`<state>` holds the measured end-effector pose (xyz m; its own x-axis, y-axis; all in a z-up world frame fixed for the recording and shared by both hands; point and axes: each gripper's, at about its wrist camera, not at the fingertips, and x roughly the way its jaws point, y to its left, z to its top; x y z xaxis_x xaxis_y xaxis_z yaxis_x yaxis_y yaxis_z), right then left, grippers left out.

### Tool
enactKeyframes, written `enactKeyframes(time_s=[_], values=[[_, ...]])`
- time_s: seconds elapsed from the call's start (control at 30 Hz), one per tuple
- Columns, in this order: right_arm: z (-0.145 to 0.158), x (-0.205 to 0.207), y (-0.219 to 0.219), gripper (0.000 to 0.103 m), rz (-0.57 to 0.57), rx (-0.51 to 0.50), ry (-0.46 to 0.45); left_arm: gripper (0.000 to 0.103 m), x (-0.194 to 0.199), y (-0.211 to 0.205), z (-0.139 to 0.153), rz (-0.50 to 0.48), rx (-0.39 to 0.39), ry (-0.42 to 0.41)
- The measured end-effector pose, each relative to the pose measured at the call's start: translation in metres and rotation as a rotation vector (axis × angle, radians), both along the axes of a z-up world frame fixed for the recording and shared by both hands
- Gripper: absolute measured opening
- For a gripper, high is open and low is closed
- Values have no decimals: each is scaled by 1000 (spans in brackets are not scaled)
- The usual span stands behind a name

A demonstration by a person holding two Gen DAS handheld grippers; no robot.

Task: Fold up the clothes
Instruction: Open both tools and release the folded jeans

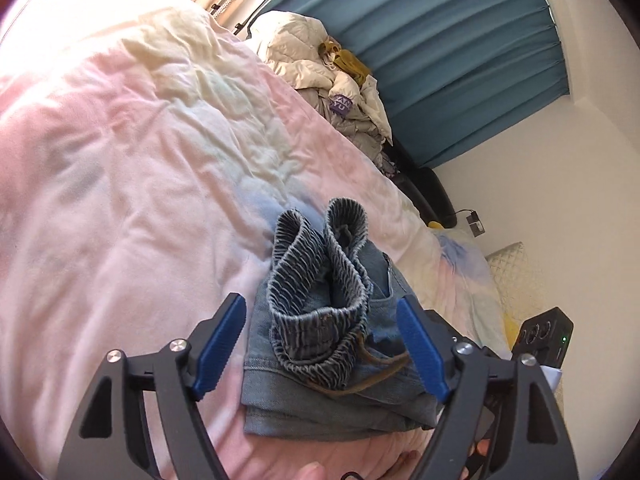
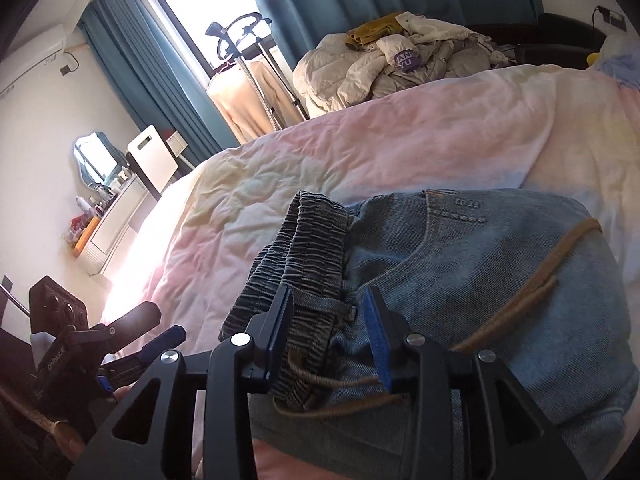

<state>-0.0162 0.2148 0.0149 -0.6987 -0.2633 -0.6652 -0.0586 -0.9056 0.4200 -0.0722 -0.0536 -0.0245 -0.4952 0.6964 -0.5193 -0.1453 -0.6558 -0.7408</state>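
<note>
Folded jeans (image 1: 316, 360) lie in a compact stack on the bed (image 1: 120, 200), waistband bunched on top. Left tongs (image 1: 320, 344) gape wide around them, gripping nothing. Right tongs (image 2: 328, 336) pinch the waistband (image 2: 304, 264). Folding looks nearly complete; the waistband wants flattening.

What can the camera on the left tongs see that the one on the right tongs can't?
Only the left view shows its own left tongs, spread open around the folded jeans, and a quilted pillow by the wall. Only the right view shows the window, a mirror, a white dresser, and the right tongs closed on the jeans' elastic waistband. Both show the jeans, the pink bedspread, teal curtains and a heap of pale clothes.
</note>
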Motion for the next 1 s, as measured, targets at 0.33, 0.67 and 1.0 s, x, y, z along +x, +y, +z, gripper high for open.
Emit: enactKeyframes(time_s=[0.33, 0.67, 1.0], values=[[6, 93, 81, 38, -261, -113, 13, 96, 0, 25, -36, -87, -10, -88], [-9, 85, 90, 38, -280, -171, -18, 98, -6, 46, -61, -180, -15, -181], [-22, 81, 92, 38, -288, -214, -52, 99, -16, 54, -82, -192, -1, -252]])
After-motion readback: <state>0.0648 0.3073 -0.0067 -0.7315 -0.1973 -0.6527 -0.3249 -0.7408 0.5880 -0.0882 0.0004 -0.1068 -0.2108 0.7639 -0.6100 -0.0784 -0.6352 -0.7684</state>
